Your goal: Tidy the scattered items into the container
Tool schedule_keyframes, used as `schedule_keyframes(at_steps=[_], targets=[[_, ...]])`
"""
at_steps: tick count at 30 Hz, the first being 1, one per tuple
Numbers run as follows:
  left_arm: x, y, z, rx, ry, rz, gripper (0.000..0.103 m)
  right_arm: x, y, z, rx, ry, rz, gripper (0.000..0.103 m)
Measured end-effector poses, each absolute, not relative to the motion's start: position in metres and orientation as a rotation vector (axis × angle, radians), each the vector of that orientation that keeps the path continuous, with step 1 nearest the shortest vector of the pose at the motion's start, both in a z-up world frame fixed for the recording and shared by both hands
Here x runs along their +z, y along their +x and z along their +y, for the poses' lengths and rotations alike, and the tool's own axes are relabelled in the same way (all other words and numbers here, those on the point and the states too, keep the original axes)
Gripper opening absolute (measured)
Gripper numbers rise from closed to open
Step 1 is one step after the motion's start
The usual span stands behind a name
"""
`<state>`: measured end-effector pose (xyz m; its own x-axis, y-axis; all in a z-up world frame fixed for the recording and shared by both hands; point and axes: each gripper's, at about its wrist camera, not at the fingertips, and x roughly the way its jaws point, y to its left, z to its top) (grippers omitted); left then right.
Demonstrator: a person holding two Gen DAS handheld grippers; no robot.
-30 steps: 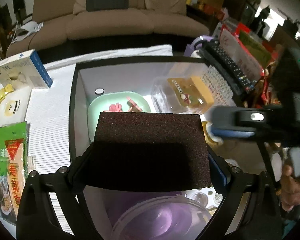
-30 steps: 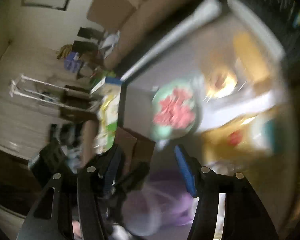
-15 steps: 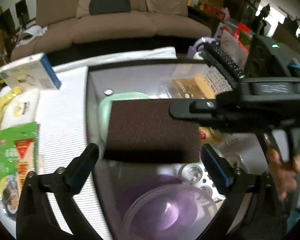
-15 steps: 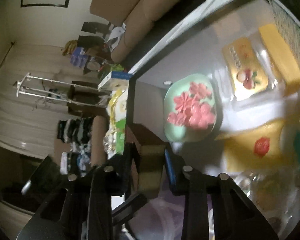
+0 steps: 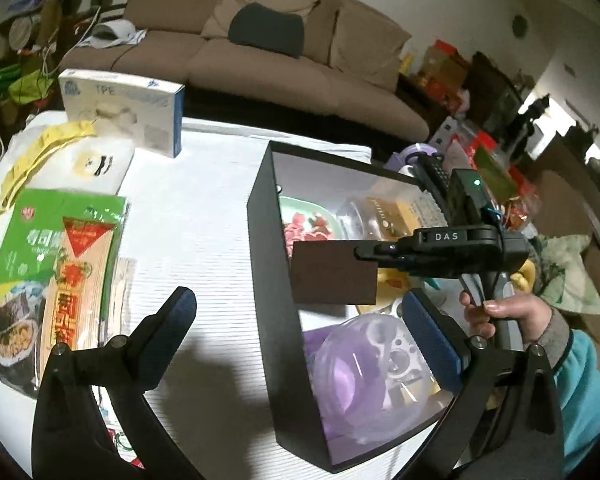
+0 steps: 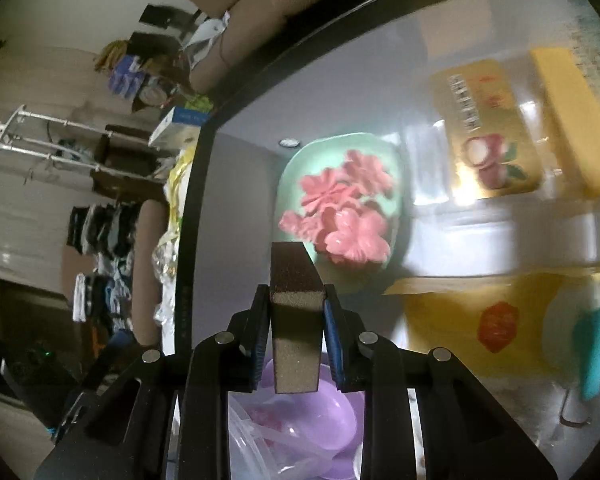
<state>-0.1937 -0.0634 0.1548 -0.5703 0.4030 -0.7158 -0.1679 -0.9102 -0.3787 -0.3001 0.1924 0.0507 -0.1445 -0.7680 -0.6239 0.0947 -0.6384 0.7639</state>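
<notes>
A tan sofa (image 5: 236,40) fills the back of the room, and in front of it a white ribbed cloth covers the desk (image 5: 204,208), on which the black-walled container (image 5: 276,280) stands open. Left of the container lie a green food packet (image 5: 56,264) with red and yellow Chinese print too blurred to read, and behind it a white and blue box (image 5: 120,112) lettered "TPE". Inside the container sit a clear purple-tinted lid (image 5: 356,364), a mint plate (image 6: 340,200) with pink flower shapes, and a gold box (image 6: 488,128) printed with a fruit picture and small unreadable characters. The right tool (image 6: 296,332), marked "DAS" on its body, is clenched on the brown sanding sponge (image 6: 296,312) and holds it on edge over the container's near left part, above the purple lid. The left tool (image 5: 300,328) is released, fingers spread wide and bare, straddling the container's left wall
</notes>
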Motion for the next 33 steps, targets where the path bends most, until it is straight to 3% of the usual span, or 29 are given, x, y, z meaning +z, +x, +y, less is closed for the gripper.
schedule_keyframes(at_steps=[11,24,26,30,33], targets=[[0.149,-0.187,-0.075,2.506,-1.218,-0.412,0.103,0.066,-0.290,0.185,-1.864,1.542,-0.646,0.024],[0.145,-0.183,-0.073,2.491,-1.224,-0.445,0.103,0.045,-0.290,0.170,-1.769,1.598,-0.743,0.025],[0.145,-0.182,-0.071,2.487,-1.227,-0.439,0.103,0.039,-0.291,0.163,-1.756,1.644,-0.717,0.029],[0.144,-0.182,-0.068,2.484,-1.236,-0.430,0.103,0.044,-0.294,0.167,-1.845,1.707,-0.637,0.051],[0.143,-0.181,-0.066,2.479,-1.232,-0.431,0.103,0.061,-0.297,0.186,-1.920,1.632,-0.691,0.053]])
